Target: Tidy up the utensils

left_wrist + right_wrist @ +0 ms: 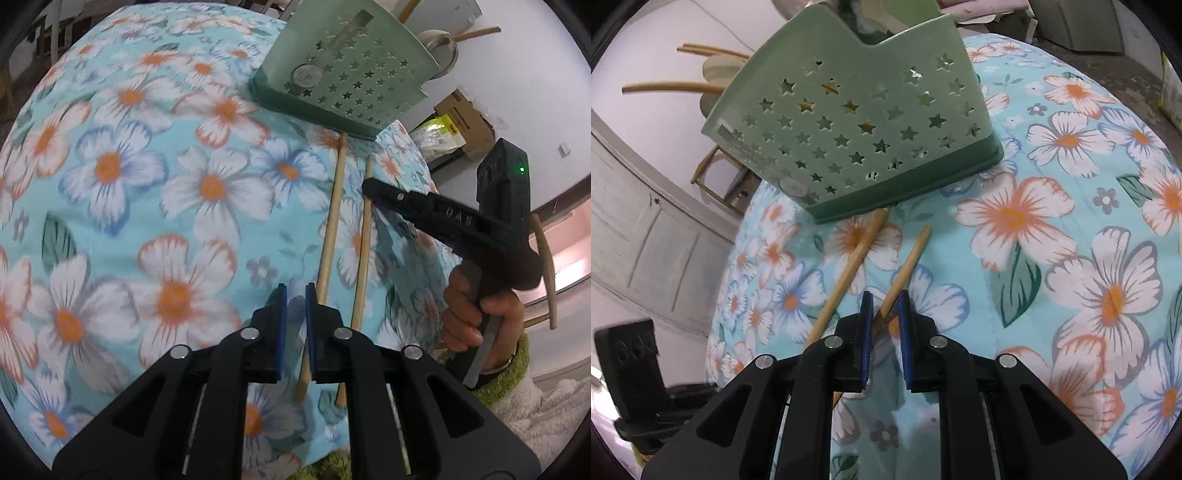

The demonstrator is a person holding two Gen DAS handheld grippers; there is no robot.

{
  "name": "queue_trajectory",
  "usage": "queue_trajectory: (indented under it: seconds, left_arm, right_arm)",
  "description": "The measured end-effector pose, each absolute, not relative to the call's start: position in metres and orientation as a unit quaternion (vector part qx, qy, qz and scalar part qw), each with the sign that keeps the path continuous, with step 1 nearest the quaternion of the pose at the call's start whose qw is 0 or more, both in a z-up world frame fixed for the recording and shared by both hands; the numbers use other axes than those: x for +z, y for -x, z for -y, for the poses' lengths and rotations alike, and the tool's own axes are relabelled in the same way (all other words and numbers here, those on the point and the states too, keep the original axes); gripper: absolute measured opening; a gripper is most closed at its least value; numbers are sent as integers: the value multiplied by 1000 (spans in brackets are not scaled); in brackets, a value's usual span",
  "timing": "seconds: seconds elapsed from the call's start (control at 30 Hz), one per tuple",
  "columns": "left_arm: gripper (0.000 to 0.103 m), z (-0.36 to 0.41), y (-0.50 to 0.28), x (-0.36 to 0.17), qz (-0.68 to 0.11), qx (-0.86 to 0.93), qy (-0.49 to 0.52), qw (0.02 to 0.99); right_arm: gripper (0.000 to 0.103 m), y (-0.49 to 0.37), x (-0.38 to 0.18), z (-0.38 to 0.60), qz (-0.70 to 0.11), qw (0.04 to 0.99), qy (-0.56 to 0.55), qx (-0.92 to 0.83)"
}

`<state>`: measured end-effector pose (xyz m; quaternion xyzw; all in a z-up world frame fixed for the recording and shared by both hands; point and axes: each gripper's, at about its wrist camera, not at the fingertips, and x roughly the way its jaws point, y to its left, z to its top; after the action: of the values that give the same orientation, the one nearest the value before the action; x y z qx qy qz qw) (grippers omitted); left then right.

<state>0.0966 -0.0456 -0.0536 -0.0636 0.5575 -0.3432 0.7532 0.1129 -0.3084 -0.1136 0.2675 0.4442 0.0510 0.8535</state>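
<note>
The left tool (296, 295) hangs low over the desk (110, 206), its blue-padded jaws parted by a narrow gap with nothing between them. Just to its right lie two chopsticks side by side, running lengthwise away from it toward the holder. The nearer chopstick (332, 214) passes right beside the right pad and on under the tool's body, so a small shift sideways would bring it between the jaws.

Farther right, the right tool (885, 308) is also unclenched, a little wider. Its own view shows the other chopstick (908, 269) running up out of the gap between its pads. The pads straddle the stick's near end without pressing on it, as far as I can tell. This hand looks the better placed for a pick, and its jaws already sit across the stick's long axis.

The chopsticks are plain pale wood, thin, round and smooth, likely to roll. The holder (857, 122) is pale green plastic punched with star holes on a darker green base, standing at their far ends. One stick's tip touches that base. A soft floral cloth of blue, white and orange covers the desk.
</note>
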Motion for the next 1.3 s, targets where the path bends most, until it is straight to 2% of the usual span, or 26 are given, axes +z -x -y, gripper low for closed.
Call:
queue_trajectory:
  seconds: [0.33, 0.4, 0.97, 1.03, 1.1, 1.3]
  left_arm:
    - [15, 89, -105, -46, -505, -333, -59, 794]
    - [2, 94, -105, -48, -502, -325, -78, 798]
    - [0, 18, -82, -46, -530, -237, -16, 814]
    - [3, 16, -86, -42, -525, -238, -6, 817]
    - [13, 16, -89, -38, -518, -240, 0, 821]
    - [27, 38, -101, -29, -508, -273, 1, 817]
  right_arm:
    - [14, -123, -112, 278, -441, 882, -158, 47]
    - [14, -123, -112, 275, -439, 885, -146, 49]
    - [14, -118, -110, 275, -432, 888, -135, 81]
    - [14, -118, -110, 268, -432, 890, -122, 83]
    - [14, -118, -110, 263, -431, 892, -110, 84]
    - [14, -117, -111, 264, -429, 891, -118, 89]
